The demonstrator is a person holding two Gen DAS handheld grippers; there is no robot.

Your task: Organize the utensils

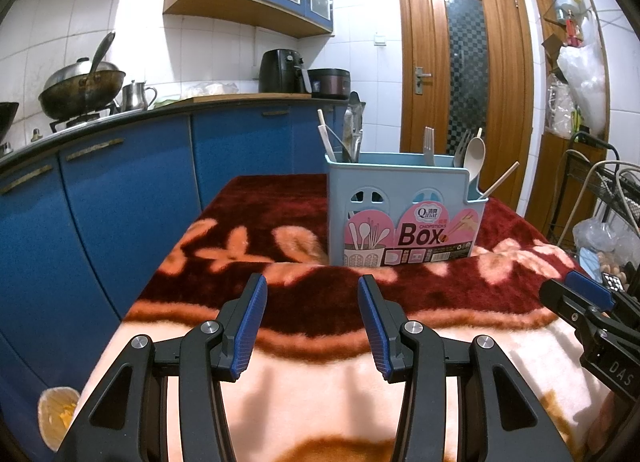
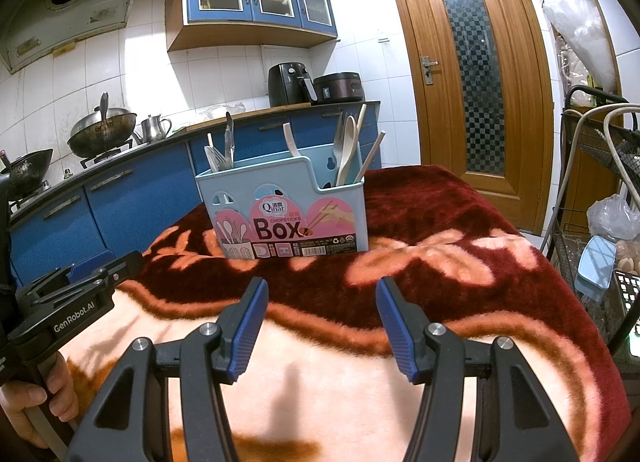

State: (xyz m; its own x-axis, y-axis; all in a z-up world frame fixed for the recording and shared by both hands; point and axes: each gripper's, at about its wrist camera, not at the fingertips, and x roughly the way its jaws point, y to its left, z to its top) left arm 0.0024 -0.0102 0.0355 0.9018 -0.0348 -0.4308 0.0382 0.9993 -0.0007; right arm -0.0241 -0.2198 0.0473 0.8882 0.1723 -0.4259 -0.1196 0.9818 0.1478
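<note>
Your left hand-held gripper (image 1: 312, 322) and right hand-held gripper (image 2: 322, 326) both hover with jaws partly open and nothing between them. Ahead, the blue utensil box (image 1: 400, 205) stands upright on the blanket-covered counter (image 1: 320, 382), holding forks, spoons, chopsticks and probably a knife.

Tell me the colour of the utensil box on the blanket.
Light blue utensil box with a pink label; the left wrist view shows it best.
</note>
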